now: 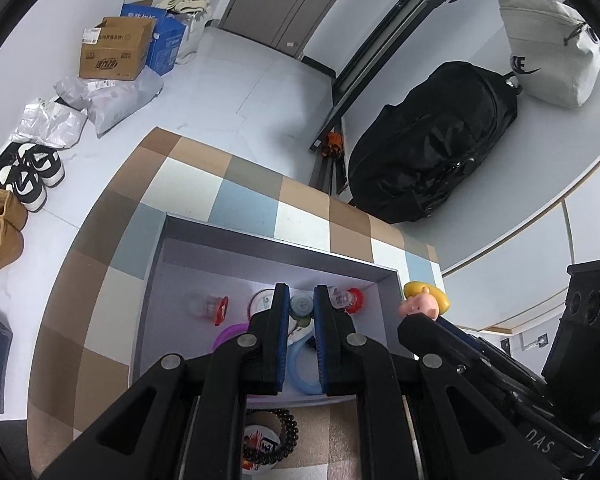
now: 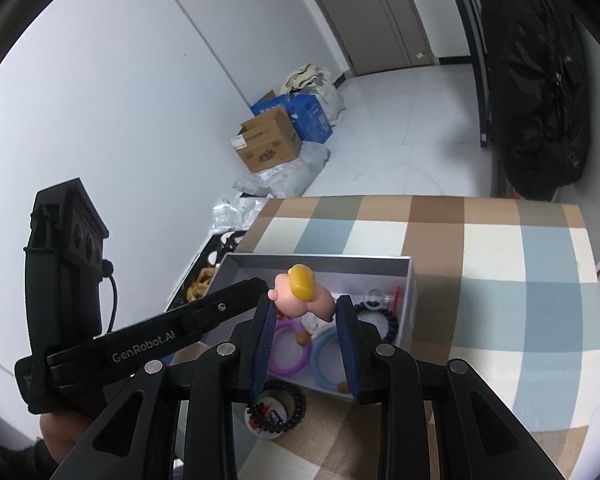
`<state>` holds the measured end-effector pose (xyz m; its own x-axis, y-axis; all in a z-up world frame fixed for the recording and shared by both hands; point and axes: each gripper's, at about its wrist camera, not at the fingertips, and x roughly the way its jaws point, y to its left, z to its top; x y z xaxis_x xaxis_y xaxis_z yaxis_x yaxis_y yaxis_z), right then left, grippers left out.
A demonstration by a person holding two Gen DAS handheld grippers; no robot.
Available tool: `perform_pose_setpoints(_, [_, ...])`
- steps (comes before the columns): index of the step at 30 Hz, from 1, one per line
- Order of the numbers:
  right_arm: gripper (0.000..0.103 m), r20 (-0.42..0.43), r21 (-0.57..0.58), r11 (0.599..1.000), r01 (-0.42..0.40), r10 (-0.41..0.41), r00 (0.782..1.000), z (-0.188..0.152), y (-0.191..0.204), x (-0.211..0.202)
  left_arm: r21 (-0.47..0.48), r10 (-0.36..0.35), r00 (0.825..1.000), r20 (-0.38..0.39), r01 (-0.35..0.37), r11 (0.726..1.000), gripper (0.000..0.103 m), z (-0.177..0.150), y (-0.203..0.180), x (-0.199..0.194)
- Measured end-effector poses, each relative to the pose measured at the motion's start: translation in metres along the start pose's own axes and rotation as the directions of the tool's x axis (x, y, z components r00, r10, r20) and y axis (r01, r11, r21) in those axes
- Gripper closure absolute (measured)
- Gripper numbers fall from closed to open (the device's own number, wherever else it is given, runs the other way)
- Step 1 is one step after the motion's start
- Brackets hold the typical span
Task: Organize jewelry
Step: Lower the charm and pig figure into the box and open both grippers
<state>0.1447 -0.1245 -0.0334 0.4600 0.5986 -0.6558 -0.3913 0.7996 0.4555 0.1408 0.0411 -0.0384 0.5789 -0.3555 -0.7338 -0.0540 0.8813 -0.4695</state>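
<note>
Bracelets, purple [image 2: 286,350] and blue [image 2: 327,358], lay inside the grey box [image 2: 410,280]; the right hand-held gripper [image 2: 306,312] pinched a doll head [image 2: 302,292] above it, while the left hand-held gripper [image 1: 302,300] hung spread.

R tongs [image 2: 306,304] clamp a pink figurine w/ yellow hair [image 2: 300,290] at the tips, held above the grey box [image 2: 324,262] on the checkered desk [image 2: 500,280]. Below the tongs, inside box: purple ring [image 2: 286,350], blue ring [image 2: 326,356], black bead bracelet [image 2: 388,322]. L tongs [image 2: 220,300] reach in from left. Nearer, outside the box: beaded bracelet on a round badge [image 2: 274,410].
</note>
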Motion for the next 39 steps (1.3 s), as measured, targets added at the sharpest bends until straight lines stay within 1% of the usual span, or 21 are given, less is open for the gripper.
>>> perform_pose_setpoints(4, [0.074,-0.013,0.039,0.999,0.002,-0.001,1.0,0.001,-0.008,0.005,0.0,0.003,1.0,-0.013,-0.003,1.0,0.096,0.001,-0.003,0.005])
perform_pose_setpoints(8, [0.074,-0.021,0.051,0.999,0.008,-0.007,1.0,0.004,-0.013,0.011,0.013,0.011,1.0,-0.015,-0.011,1.0,0.096,0.004,-0.006,0.008])
perform_pose_setpoints(11, [0.073,-0.03,0.069,0.998,0.015,-0.013,0.999,0.005,-0.018,0.014,0.015,0.018,1.0,-0.006,-0.018,1.0,0.096,0.003,-0.005,0.01])
perform_pose_setpoints(13, [0.071,-0.042,0.082,0.997,0.012,-0.009,0.999,0.005,-0.022,0.016,0.02,0.009,1.0,-0.002,-0.009,1.0,0.096,0.004,-0.006,0.009])
perform_pose_setpoints(16, [0.071,-0.044,0.087,0.996,0.003,0.001,0.999,0.004,-0.023,0.016,0.05,0.013,1.0,0.019,-0.014,0.999,0.094,0.004,-0.011,0.006])
perform_pose_setpoints(17, [0.071,-0.036,0.082,0.997,0.006,-0.003,0.999,0.005,-0.022,0.015,0.055,0.021,1.0,0.02,-0.023,0.998,0.092,0.004,-0.012,0.006])
perform_pose_setpoints(19, [0.071,-0.019,0.075,0.997,0.002,-0.001,1.0,0.005,-0.021,0.011,0.051,0.033,0.999,0.023,-0.034,0.998,0.073,0.004,-0.011,0.006])
perform_pose_setpoints(20, [0.07,-0.012,0.072,0.997,-0.001,0.002,1.0,0.006,-0.021,0.009,0.043,0.03,0.999,0.026,-0.031,0.999,0.068,0.005,-0.01,0.006])
perform_pose_setpoints(21, [0.065,-0.007,0.071,0.997,0.002,-0.002,1.0,0.006,-0.021,0.007,0.031,0.027,0.999,0.034,-0.028,0.999,0.058,0.005,-0.007,0.005])
perform_pose_setpoints(22, [0.062,0.002,0.071,0.997,0.007,-0.007,1.0,0.006,-0.021,0.004,0.016,0.022,0.999,0.046,-0.023,1.0,0.05,0.006,-0.005,0.003])
perform_pose_setpoints(23, [0.057,0.011,0.072,0.997,0.012,-0.013,1.0,0.006,-0.022,0.002,0.007,0.018,0.998,0.058,-0.018,1.0,0.048,0.006,-0.003,0.0])
perform_pose_setpoints(24, [0.052,0.015,0.075,0.997,0.015,-0.016,1.0,0.005,-0.022,0.001,0.003,0.017,0.998,0.066,-0.017,1.0,0.047,0.006,-0.002,-0.001])
perform_pose_setpoints(29, [0.044,0.019,0.077,0.997,0.031,-0.032,0.999,0.003,-0.025,-0.004,0.013,0.026,0.998,0.061,-0.027,1.0,0.046,0.005,-0.006,0.0])
perform_pose_setpoints(31, [0.038,0.02,0.074,0.997,0.039,-0.04,0.999,0.002,-0.026,-0.006,0.037,0.035,0.998,0.057,-0.037,0.999,0.045,0.003,-0.01,-0.002])
perform_pose_setpoints(33, [0.03,0.024,0.075,0.996,0.044,-0.046,0.999,0.001,-0.026,-0.008,0.057,0.046,0.997,0.055,-0.049,0.997,0.045,0.001,-0.012,-0.003])
perform_pose_setpoints(38, [0.019,0.03,0.065,0.996,0.06,-0.063,0.998,-0.004,-0.024,-0.013,0.092,0.074,0.996,0.047,-0.078,0.993,0.044,-0.007,-0.015,-0.01])
perform_pose_setpoints(39, [0.018,0.032,0.061,0.996,0.064,-0.066,0.997,-0.004,-0.023,-0.014,0.095,0.077,0.996,0.048,-0.081,0.992,0.043,-0.008,-0.016,-0.011])
